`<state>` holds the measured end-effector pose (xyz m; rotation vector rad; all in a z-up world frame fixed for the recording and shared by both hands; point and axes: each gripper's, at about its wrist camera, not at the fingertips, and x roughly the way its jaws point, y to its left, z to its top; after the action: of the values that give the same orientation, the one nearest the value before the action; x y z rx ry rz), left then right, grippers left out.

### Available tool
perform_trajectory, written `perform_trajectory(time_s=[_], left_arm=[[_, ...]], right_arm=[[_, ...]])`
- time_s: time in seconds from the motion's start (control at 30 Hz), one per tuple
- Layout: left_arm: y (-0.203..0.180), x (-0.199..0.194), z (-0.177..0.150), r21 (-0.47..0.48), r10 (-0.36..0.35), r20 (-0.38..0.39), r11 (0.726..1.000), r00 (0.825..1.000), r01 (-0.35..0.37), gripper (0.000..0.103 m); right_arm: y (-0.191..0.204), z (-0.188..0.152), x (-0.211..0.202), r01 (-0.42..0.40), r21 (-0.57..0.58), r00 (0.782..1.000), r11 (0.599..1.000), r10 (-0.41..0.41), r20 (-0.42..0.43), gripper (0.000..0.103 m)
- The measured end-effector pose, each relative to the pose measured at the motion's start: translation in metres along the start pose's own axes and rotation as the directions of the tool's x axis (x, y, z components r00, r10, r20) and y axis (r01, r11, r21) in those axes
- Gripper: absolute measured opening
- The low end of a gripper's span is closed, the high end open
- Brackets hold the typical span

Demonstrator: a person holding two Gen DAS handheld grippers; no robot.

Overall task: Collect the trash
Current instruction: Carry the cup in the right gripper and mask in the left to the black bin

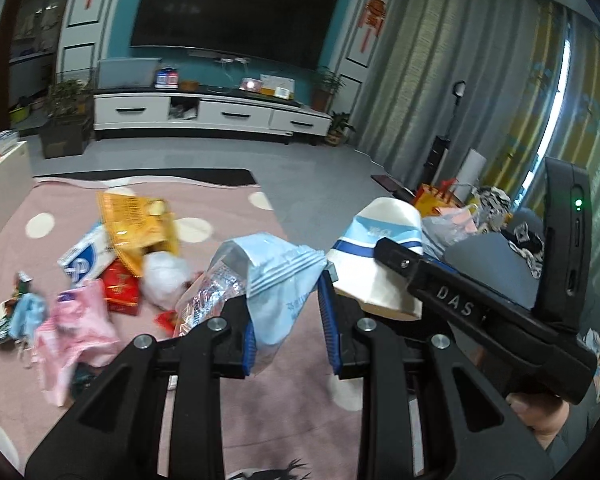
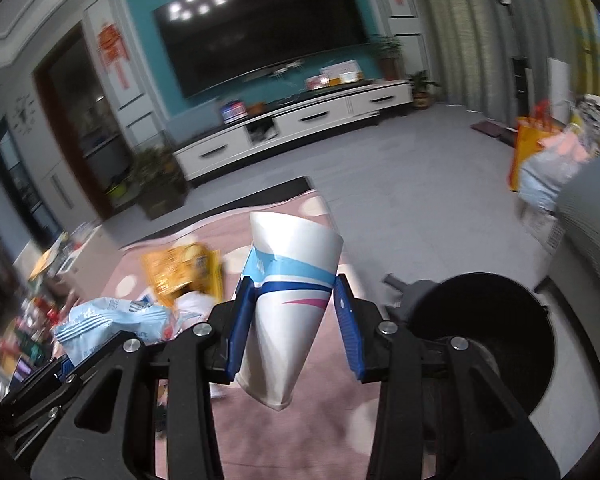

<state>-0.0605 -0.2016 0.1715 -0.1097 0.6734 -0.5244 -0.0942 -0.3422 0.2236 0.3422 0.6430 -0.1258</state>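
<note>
My left gripper [image 1: 288, 320] holds a light blue plastic wrapper [image 1: 276, 280] between its blue pads, above the pink rug. My right gripper [image 2: 296, 320] holds a crushed white paper cup with blue stripes [image 2: 292, 292] between its pads; the cup leans against the left pad with a gap at the right one. The cup [image 1: 380, 248] and the right gripper body also show at right in the left wrist view. More trash lies on the rug: an orange snack bag [image 1: 140, 228], a white and blue tissue pack [image 1: 88, 256], a red packet [image 1: 120, 288], a white crumpled wad [image 1: 164, 276], a pink wrapper [image 1: 80, 328].
A black round bin [image 2: 492, 336] stands just right of the right gripper. The pink dotted rug [image 1: 228, 224] lies on grey floor. A white TV cabinet [image 1: 212, 116] and potted plants line the far wall. Bags and clothes [image 1: 460, 208] pile up at right.
</note>
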Motion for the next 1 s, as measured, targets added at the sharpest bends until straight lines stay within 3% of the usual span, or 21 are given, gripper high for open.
perform_trajectory(time_s=[0.27,0.43,0.73,1.0], left_arm=[[-0.054,0.044,-0.004,0.074,-0.098,-0.037,0.992,0.995,0.1,0.028],[-0.081,0.069,-0.012,0.108,-0.154,-0.073,0.981,0.985,0.161,0.028],[-0.119,0.108,-0.025,0.131,-0.216,-0.148,0.963,0.965,0.236,0.028],[-0.141,0.131,-0.039,0.139,-0.274,-0.202,0.942,0.94,0.305,0.028]], right_arm=[[-0.06,0.001,-0.011,0.127,0.129,0.991,0.983,-0.132,0.028,0.041],[-0.093,-0.006,-0.021,0.212,0.201,0.974,0.956,-0.223,0.031,0.041],[-0.146,-0.018,-0.027,0.338,0.303,0.937,0.891,-0.349,-0.018,0.041],[-0.169,-0.027,-0.021,0.396,0.346,0.916,0.851,-0.393,-0.08,0.041]])
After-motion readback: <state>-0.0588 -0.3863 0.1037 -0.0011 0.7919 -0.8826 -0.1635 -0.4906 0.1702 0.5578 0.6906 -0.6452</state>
